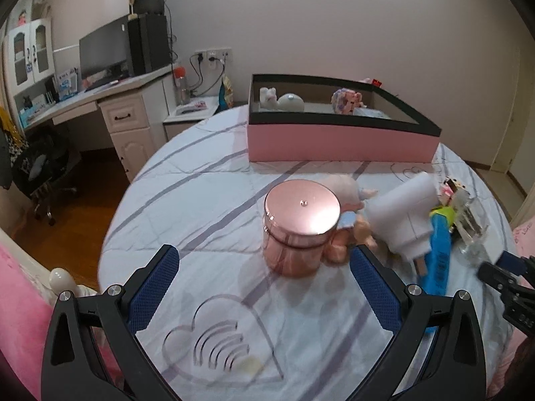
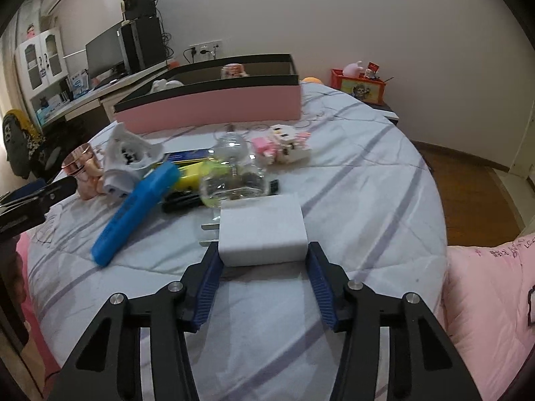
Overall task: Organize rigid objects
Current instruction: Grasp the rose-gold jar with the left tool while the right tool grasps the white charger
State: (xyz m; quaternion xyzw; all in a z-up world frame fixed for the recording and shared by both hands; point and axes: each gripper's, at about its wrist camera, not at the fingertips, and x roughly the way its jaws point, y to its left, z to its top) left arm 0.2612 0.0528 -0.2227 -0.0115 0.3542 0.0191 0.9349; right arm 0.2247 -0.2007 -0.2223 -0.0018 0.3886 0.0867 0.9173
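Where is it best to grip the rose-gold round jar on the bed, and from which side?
Grip the rose-gold jar across its round body below the lid, coming from the near side, where the open left gripper already faces it. A plush toy crowds its right.

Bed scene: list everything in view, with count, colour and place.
Quilt: one, white, grey-striped, under everything.
Box: one, pink, black rim, far side.
Jar: one, rose-gold, near side.
Plush toy: one, pink, against Jar.
Adapter: one, white, beside Plush toy.
Bar: one, blue, mid-pile.
Charger: one, white, near edge, gripped.
Bottle: one, clear, behind Charger.
Block toy: one, pink-white, near Box.
Left gripper: one, black-blue, open.
Right gripper: one, black-blue, shut on Charger.
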